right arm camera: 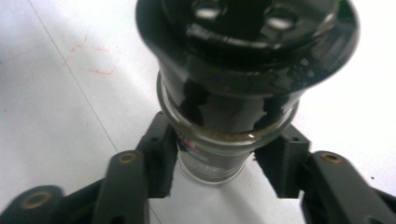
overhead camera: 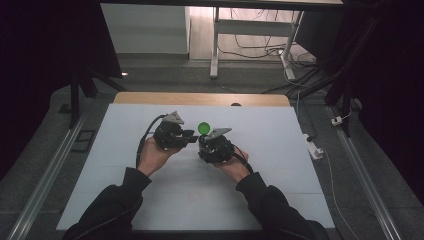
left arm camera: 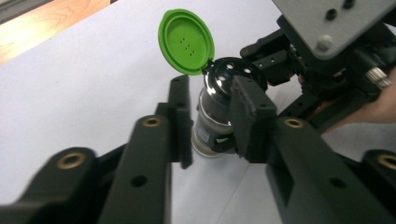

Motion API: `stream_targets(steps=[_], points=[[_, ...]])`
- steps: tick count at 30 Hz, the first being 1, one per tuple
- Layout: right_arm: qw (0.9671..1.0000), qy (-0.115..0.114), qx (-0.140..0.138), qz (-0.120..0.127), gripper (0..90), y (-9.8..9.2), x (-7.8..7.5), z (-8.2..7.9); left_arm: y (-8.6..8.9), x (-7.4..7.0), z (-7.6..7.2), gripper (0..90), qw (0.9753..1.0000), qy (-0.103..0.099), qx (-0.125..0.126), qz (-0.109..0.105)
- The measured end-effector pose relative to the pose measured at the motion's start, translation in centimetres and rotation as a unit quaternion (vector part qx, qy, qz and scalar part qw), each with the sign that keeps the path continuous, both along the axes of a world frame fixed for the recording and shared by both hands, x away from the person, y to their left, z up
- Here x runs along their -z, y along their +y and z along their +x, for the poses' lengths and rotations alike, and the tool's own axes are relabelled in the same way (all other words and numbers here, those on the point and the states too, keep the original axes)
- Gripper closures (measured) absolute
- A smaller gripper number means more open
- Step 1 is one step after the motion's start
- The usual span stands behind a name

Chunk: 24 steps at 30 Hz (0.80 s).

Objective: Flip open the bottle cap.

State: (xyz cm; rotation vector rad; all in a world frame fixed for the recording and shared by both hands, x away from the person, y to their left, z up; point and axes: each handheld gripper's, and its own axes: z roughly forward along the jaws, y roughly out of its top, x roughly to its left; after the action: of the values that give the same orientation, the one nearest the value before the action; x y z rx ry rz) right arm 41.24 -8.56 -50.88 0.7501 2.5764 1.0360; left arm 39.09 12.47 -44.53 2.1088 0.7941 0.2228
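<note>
now right gripper (overhead camera: 206,140) clamps shaker jar (left arm camera: 215,122) body near table (overhead camera: 280,200) centre, steadying it; left gripper (left arm camera: 211,122) jaws spread beside jar, not gripping; green lid (left arm camera: 186,41) flipped up, prob for closing.

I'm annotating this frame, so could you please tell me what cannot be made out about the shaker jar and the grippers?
- Jar label: the left gripper view shows it too small and partly behind a black jaw to read.
- Jar base: in the right gripper view the black shaker top looms blurred in front of it.
- Green lid: the high view shows it as a tiny disc, hinge indistinct.
- Right gripper contact with the glass: unclear.
</note>
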Motion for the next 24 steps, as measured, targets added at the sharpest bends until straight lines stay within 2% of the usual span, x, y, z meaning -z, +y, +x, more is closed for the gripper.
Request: stream_targets(steps=[1, 6, 7, 8, 10, 11, 14, 17, 24], points=[[0.9999, 0.014, 0.002, 0.01, 44.4, -0.1, -0.2, 0.0, 0.1, 0.0, -0.1, 62.2, 1.0, 0.0, 0.002, 0.001], [0.9995, 0.025, 0.005, 0.017, 39.7, -0.3, -0.6, -0.1, 0.6, -0.1, -0.9, 54.8, 1.0, 0.008, 0.004, 0.0], [0.9994, 0.028, 0.003, 0.02, 37.6, -0.4, -0.8, -0.2, 0.7, -0.1, -1.0, 49.7, 0.9999, 0.01, 0.005, 0.002], [0.9994, 0.028, 0.003, 0.02, 37.6, -0.4, -0.8, -0.2, 0.9, -0.1, -1.2, 49.7, 0.9999, 0.012, 0.004, 0.003], [0.9992, 0.031, 0.002, 0.024, 33.8, -0.6, -1.1, -0.5, 1.1, -0.1, -1.6, 41.8, 0.9999, 0.014, 0.003, 0.004], [0.9992, 0.031, 0.002, 0.024, 33.8, -0.6, -1.1, -0.5, 1.3, 0.0, -1.8, 41.8, 0.9998, 0.017, 0.004, 0.004], [0.9992, 0.035, 0.003, 0.02, 29.5, -0.8, -1.4, -0.8, 1.7, 0.2, -2.2, 30.7, 0.9997, 0.024, 0.004, 0.004], [0.9987, 0.043, 0.002, 0.027, 26.0, -1.3, -1.8, -1.2, 2.0, 0.4, -2.9, 21.8, 0.9995, 0.029, -0.002, 0.012], [0.9977, 0.055, -0.006, 0.04, 18.3, -2.8, -2.7, -2.2, 3.5, 0.4, -4.6, 16.0, 0.9989, 0.043, -0.016, -0.005]])
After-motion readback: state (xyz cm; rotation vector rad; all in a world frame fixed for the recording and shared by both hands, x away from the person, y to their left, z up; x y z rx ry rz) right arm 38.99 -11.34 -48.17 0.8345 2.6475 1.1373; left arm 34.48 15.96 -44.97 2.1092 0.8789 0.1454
